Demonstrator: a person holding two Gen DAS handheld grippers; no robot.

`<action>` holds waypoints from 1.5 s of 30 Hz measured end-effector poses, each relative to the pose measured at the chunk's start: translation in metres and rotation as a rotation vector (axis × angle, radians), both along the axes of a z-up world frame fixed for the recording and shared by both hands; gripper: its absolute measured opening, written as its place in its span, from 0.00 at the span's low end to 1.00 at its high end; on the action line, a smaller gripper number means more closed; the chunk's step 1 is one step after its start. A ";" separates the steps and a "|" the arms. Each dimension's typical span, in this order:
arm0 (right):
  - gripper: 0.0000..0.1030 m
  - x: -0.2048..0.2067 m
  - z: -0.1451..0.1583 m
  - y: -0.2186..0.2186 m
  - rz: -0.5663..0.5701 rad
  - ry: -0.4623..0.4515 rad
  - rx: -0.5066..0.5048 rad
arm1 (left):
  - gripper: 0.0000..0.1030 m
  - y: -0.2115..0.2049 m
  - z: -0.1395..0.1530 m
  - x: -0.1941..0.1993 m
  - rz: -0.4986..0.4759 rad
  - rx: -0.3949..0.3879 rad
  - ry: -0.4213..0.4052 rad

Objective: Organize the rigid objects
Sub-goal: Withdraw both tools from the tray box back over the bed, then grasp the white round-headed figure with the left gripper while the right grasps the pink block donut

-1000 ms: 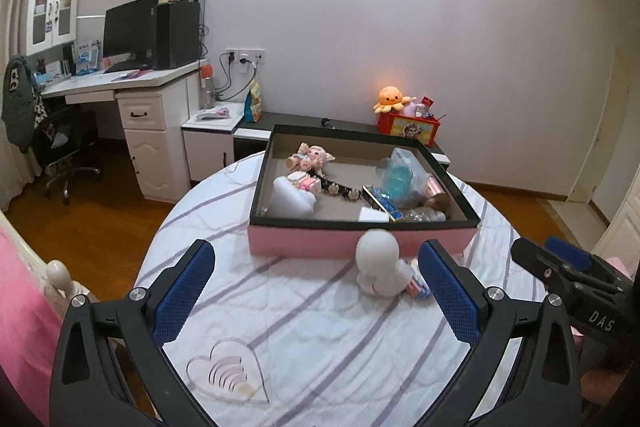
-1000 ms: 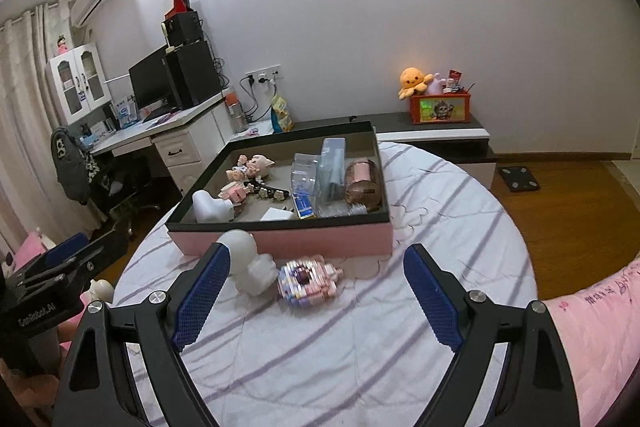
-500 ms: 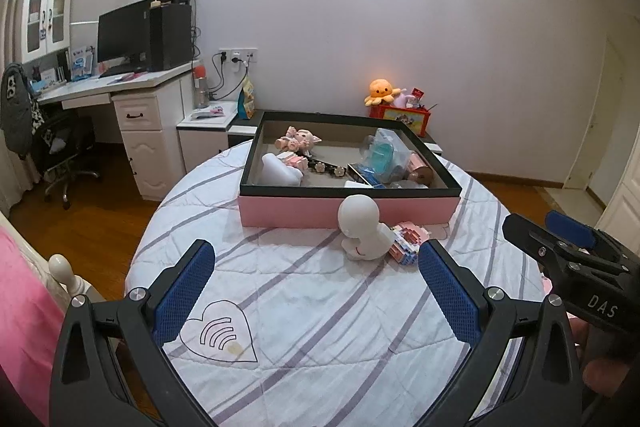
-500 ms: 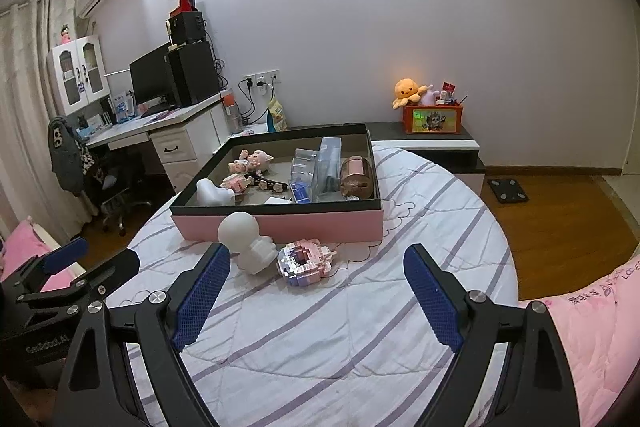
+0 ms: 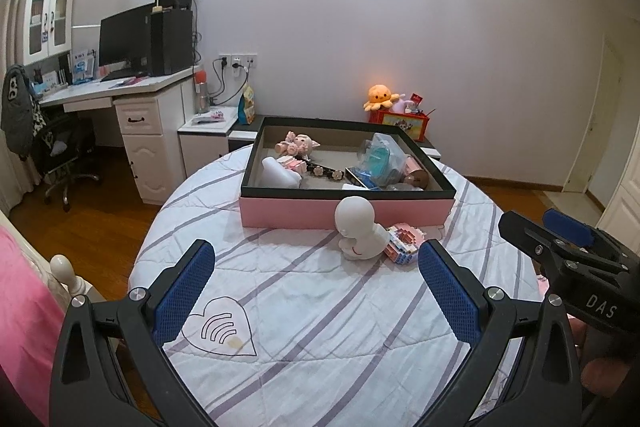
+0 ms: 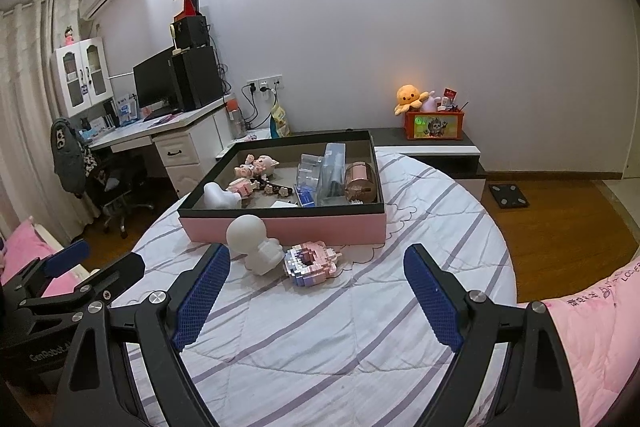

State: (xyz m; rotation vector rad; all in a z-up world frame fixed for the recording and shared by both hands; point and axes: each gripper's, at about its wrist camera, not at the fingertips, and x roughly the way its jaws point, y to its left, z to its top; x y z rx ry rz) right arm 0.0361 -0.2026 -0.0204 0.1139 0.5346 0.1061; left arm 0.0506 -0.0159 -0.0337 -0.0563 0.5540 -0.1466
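Your jaws stand wide apart on both sides, with nothing between them: the left gripper [image 5: 316,291] hangs over the bare striped cloth of the tabletop [image 5: 320,327], and the right gripper [image 6: 316,291] does the same from its side, both short of the loose things.

By my reading you are between picks, lining up the next one. Two rigid things lie outside the box, touching or all but touching each other, just in front of its near wall: on the left one white round-headed figurine [image 5: 358,233], on the right one pink brick-built model [image 5: 404,241]. The pink box with the black rim [image 5: 348,213] sits at the far side of the tabletop and already holds a scatter of things.

The next move, as I judge it, calls for bringing one gripper forward and down around a single piece without shoving its neighbour, then lifting it over the near wall.

Counted inside the box, left to right: one white figurine lying down, one pink pig toy, one flowered strip, a cluster of clear plastic cases I cannot separate, one copper-coloured cylinder.
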 end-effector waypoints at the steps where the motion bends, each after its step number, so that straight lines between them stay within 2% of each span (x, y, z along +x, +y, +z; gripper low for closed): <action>1: 0.87 0.000 0.001 -0.001 0.000 0.000 0.001 | 1.00 0.000 0.000 0.000 0.001 -0.001 0.002; 15: 0.87 0.004 -0.005 -0.008 -0.016 0.012 -0.012 | 1.00 -0.006 -0.002 0.005 -0.022 -0.013 0.021; 20: 0.87 0.013 -0.020 -0.017 -0.038 0.048 -0.013 | 1.00 -0.018 -0.019 0.032 -0.055 -0.036 0.074; 25: 0.87 0.027 -0.041 -0.025 -0.051 0.107 -0.013 | 1.00 -0.030 -0.049 0.072 -0.062 -0.050 0.159; 34: 0.87 0.061 -0.068 -0.023 -0.019 0.183 -0.033 | 0.99 -0.041 -0.081 0.134 -0.065 -0.054 0.248; 36: 0.87 0.068 -0.074 -0.021 -0.008 0.203 -0.040 | 0.97 -0.040 -0.090 0.146 -0.081 -0.089 0.287; 37: 0.87 0.071 -0.077 -0.020 -0.002 0.212 -0.042 | 0.88 -0.039 -0.095 0.153 -0.101 -0.123 0.314; 38: 0.87 0.075 -0.080 -0.020 0.005 0.222 -0.043 | 0.73 -0.038 -0.099 0.158 -0.112 -0.142 0.334; 40: 0.87 0.080 -0.083 -0.018 0.021 0.236 -0.044 | 0.56 -0.036 -0.102 0.161 -0.124 -0.153 0.341; 41: 0.87 0.085 -0.085 -0.015 0.037 0.246 -0.047 | 0.53 -0.035 -0.102 0.161 -0.133 -0.164 0.340; 45: 0.87 0.098 -0.089 -0.001 0.091 0.275 -0.070 | 0.52 -0.023 -0.099 0.154 -0.117 -0.157 0.313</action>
